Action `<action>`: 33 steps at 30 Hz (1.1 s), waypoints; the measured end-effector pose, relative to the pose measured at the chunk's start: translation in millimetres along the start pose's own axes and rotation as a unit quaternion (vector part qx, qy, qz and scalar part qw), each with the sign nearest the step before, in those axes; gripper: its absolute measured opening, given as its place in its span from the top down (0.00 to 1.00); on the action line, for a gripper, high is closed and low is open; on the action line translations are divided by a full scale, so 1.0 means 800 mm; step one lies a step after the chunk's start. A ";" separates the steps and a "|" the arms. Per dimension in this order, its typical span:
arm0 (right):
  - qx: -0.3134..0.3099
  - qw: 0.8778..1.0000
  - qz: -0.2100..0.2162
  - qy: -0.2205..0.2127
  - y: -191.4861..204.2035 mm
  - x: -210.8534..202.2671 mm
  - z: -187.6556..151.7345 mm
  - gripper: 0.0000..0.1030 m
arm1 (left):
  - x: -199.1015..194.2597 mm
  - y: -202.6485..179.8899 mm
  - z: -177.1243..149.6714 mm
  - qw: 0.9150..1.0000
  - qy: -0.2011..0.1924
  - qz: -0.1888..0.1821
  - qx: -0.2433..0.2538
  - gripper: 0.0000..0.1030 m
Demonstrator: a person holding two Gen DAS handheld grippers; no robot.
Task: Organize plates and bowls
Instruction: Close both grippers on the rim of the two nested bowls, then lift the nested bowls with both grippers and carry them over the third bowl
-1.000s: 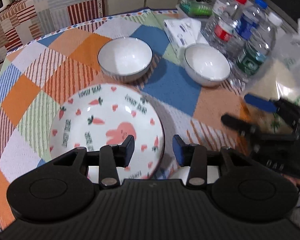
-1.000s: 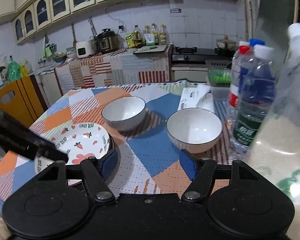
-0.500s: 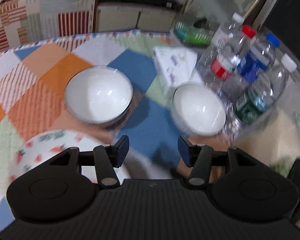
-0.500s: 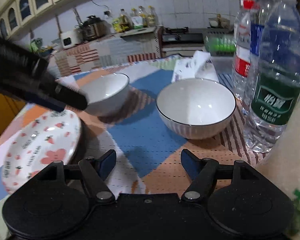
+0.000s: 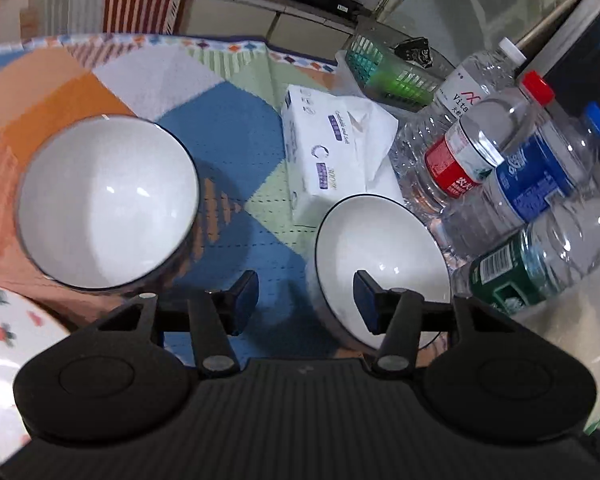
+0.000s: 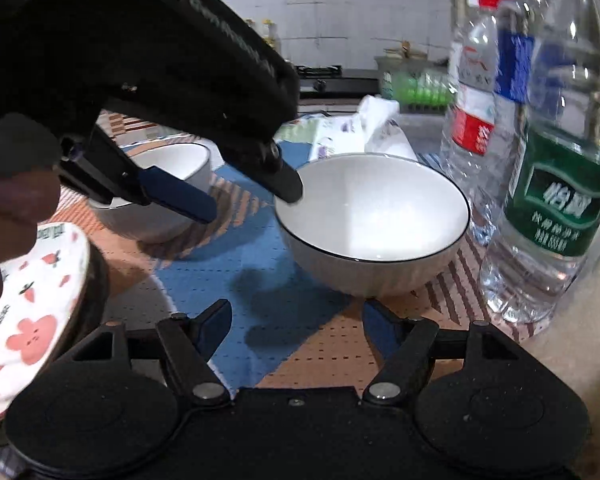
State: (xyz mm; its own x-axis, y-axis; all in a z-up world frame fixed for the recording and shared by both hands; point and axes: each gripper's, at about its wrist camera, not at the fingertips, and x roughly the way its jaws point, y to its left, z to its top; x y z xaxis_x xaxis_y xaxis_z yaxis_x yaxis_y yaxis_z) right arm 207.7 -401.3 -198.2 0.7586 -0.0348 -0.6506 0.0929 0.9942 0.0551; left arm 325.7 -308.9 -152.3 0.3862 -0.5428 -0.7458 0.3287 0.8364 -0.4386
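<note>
My left gripper [image 5: 306, 306] is spread wide and holds nothing, straddling the near rim of the right-hand white ceramic bowl with a thin dark rim [image 5: 380, 256]: its right blue-padded finger [image 5: 366, 300] hangs inside the bowl, the left one outside over the blue patch of the patchwork tablecloth [image 5: 228, 128]. From the right wrist camera I see that same gripper [image 6: 252, 196] reaching in from the left, one finger tip at the bowl's [image 6: 374, 220] rim (whether it touches, I cannot tell). My right gripper [image 6: 296, 328] is also open and empty, low over the cloth just in front of this bowl. The second white bowl of the same kind [image 5: 108, 200] sits further left on the cloth, apart from the first. The white plate printed with pink carrots and flowers [image 6: 28, 312] lies at the near left edge. Behind the right bowl rests a white soft pack of tissues [image 5: 332, 152], and to its right stands a cluster of clear plastic water bottles [image 5: 512, 184] with red, blue and green labels, close beside the bowl. A green plastic basket [image 5: 388, 76] sits beyond the tissues.
</note>
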 end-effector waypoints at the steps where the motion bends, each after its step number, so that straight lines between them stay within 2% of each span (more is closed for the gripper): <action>1: 0.005 1.000 -0.009 -0.001 -0.002 0.004 0.000 0.25 | 0.007 -0.001 0.000 1.000 0.006 0.004 -0.001 0.55; 4: 0.016 0.999 -0.036 -0.002 -0.006 0.011 0.002 0.22 | 0.025 -0.005 -0.002 1.000 0.019 0.014 0.010 0.64; 7: 0.023 0.999 -0.049 -0.005 -0.013 0.019 0.004 0.08 | 0.030 -0.001 -0.003 1.000 0.014 0.014 0.000 0.64; 9: 0.012 0.999 -0.047 -0.006 -0.013 0.023 0.004 0.07 | 0.033 0.000 -0.003 1.000 0.014 0.011 -0.003 0.64; 10: 0.003 0.999 -0.048 -0.002 -0.011 0.025 0.005 0.07 | 0.033 -0.001 -0.004 1.000 0.011 0.009 0.003 0.67; 11: -0.005 0.999 -0.045 0.001 -0.010 0.027 0.006 0.07 | 0.033 -0.002 -0.004 1.000 0.009 0.004 0.008 0.77; 13: -0.009 0.999 -0.044 0.001 -0.010 0.028 0.008 0.07 | 0.030 -0.005 -0.005 1.000 0.009 -0.006 0.016 0.88; 16: 0.001 0.999 -0.048 -0.002 -0.014 0.030 0.011 0.06 | 0.022 -0.009 -0.009 1.000 0.000 -0.010 0.026 0.89; 19: 0.010 0.998 -0.057 -0.003 -0.018 0.031 0.012 0.06 | 0.017 -0.010 -0.010 1.000 0.007 -0.006 0.029 0.89; 24: -0.016 0.998 -0.053 -0.007 -0.014 0.027 0.009 0.06 | 0.002 -0.004 -0.011 0.999 0.027 -0.003 0.025 0.89; 33: -0.037 0.998 -0.032 -0.051 0.000 -0.033 0.011 0.06 | -0.069 -0.007 -0.029 1.000 0.007 -0.025 0.018 0.89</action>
State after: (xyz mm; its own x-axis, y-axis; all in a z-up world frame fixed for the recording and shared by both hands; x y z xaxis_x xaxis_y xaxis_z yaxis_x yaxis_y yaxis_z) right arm 193.1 -401.1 -173.9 0.8142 -0.1051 -0.5710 0.0980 0.9942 -0.0433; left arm 282.5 -281.4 -120.2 0.3567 -0.5827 -0.7302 0.3779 0.8048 -0.4577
